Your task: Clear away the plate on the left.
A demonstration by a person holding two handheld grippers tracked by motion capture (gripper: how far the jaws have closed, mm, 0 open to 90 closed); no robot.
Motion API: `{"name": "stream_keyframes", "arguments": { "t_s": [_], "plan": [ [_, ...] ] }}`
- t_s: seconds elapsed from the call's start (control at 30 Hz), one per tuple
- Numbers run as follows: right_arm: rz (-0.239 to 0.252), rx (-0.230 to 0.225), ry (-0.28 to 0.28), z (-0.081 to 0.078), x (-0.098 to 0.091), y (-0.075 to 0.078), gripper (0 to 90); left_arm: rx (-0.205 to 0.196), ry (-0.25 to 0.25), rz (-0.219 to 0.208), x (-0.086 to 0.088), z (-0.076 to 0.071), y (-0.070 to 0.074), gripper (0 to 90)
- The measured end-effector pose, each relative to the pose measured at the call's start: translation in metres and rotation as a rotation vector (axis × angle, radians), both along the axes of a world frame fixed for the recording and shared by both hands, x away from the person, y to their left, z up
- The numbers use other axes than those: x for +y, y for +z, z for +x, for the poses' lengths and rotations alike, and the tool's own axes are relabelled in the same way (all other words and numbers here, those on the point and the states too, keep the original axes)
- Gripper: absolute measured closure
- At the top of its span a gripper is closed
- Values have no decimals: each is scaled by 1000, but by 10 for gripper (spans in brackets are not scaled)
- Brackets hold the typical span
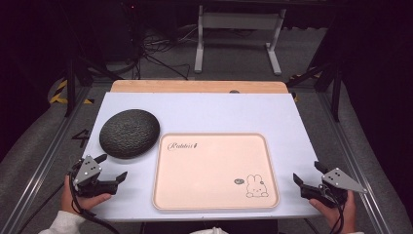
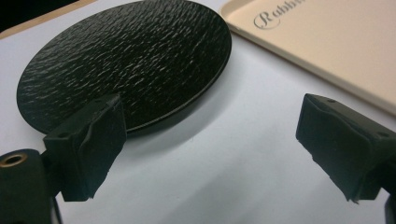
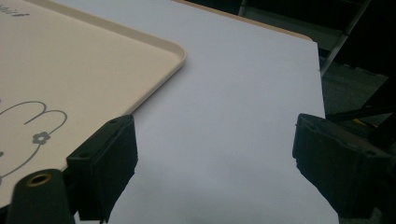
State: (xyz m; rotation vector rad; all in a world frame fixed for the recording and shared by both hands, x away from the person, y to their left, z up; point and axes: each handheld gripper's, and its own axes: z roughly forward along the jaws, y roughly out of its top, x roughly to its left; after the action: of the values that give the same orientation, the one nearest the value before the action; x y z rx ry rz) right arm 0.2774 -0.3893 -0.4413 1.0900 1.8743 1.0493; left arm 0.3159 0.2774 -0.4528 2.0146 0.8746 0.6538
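Left gripper (image 1: 113, 167) released, aimed at black plate (image 1: 129, 132) beside tray (image 1: 160, 161), ready for pickup. Right gripper (image 1: 307, 173) released, idle near tray edge.

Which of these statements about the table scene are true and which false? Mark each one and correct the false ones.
1. The black plate lies on the tray. False: it lies on the table, left of the tray.
2. The left gripper has open jaws with nothing between them. True.
3. A rabbit drawing sits in the tray's near right corner. True.
4. The right gripper holds the tray's edge. False: its jaws are open over bare table, right of the tray.
5. The tray carries a cup. False: nothing lies on it.
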Motion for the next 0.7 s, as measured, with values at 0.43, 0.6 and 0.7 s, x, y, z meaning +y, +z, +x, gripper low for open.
{"name": "stream_keyframes", "arguments": {
  "t_s": [0.43, 0.6, 0.7],
  "plan": [
    [-26, 6, 12, 0, 5, -1, 146, -1, -11, 3, 1, 0, 0, 96],
    [-19, -2, 9, -1, 4, 0, 146, 3, -1, 27, 0, 2, -1, 96],
    [-20, 3, 9, 0, 4, -1, 146, 5, 15, 34, -1, 8, -1, 98]
  ]
}}
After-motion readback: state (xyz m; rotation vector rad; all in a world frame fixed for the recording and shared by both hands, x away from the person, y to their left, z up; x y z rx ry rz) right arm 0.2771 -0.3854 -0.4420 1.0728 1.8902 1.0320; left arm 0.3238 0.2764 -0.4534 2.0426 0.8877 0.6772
